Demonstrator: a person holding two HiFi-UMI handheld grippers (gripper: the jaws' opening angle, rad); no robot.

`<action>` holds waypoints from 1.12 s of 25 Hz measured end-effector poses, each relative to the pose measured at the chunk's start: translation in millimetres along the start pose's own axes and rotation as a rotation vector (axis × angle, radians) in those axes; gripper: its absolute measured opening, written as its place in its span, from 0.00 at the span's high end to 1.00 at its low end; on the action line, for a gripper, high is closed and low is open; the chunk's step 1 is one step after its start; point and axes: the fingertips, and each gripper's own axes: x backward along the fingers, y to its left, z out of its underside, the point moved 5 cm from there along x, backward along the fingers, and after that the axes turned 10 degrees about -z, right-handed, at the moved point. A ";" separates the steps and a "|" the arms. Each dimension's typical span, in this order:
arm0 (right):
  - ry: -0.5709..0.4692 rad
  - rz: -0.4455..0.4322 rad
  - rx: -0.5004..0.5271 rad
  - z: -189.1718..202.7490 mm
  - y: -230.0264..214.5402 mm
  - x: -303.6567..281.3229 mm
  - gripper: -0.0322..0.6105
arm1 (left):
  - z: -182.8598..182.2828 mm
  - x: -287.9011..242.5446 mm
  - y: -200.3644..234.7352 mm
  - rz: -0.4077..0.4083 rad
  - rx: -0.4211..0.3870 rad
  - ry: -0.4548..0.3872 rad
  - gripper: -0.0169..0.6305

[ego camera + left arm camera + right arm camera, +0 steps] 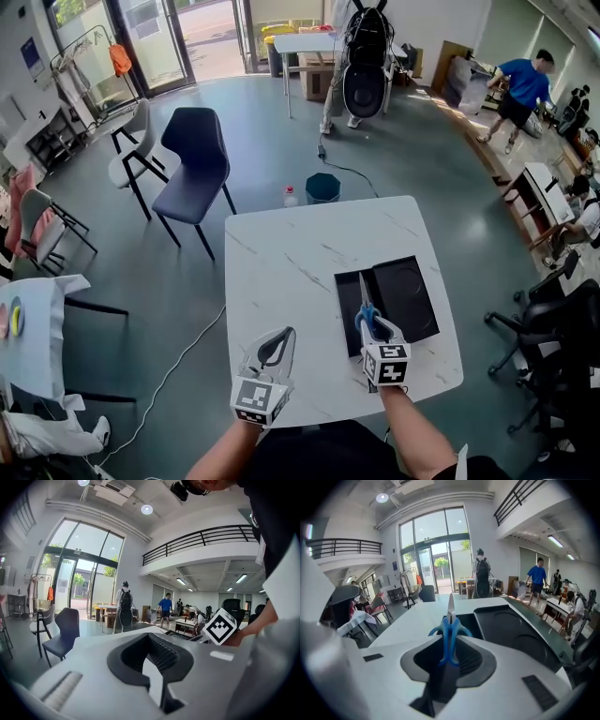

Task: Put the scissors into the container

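Note:
A black two-compartment container [408, 295] lies on the right half of the white table [291, 262]. My right gripper [373, 330] is shut on the blue handles of the scissors [367, 314]. Their blades point away from me over the container's left compartment. In the right gripper view the scissors [450, 632] stand upright between the jaws of the right gripper [449, 656], with the container [511, 630] just beyond and to the right. My left gripper [278, 336] hovers over the table's near edge, shut and holding nothing. In its own view the left gripper [152, 660] shows only table past its jaws.
A dark chair [192, 155] and a white chair [131, 155] stand left of the table's far end. On the floor beyond the table are a bottle [291, 197] and a teal bin [322, 187]. Black office chairs [553, 328] crowd the right side. A second table [33, 337] is at far left.

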 end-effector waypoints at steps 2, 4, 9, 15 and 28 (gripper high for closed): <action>0.050 0.019 0.004 3.2 -3.2 -8.2 0.81 | 3.5 1.0 0.0 0.008 -0.004 0.009 0.96; 0.107 0.033 0.015 6.8 -5.8 -15.8 0.81 | 6.6 3.3 -2.1 0.018 -0.012 0.019 0.96; 0.244 0.028 0.001 14.3 -11.6 -39.1 0.81 | 12.7 6.3 -9.1 0.044 -0.008 0.029 0.96; 0.419 0.043 -0.026 30.3 -18.9 -65.4 0.81 | 14.2 7.9 -9.9 0.060 0.021 0.024 0.96; 0.545 0.096 -0.006 44.0 -28.2 -91.2 0.77 | 12.7 14.8 8.7 0.017 0.022 0.003 0.96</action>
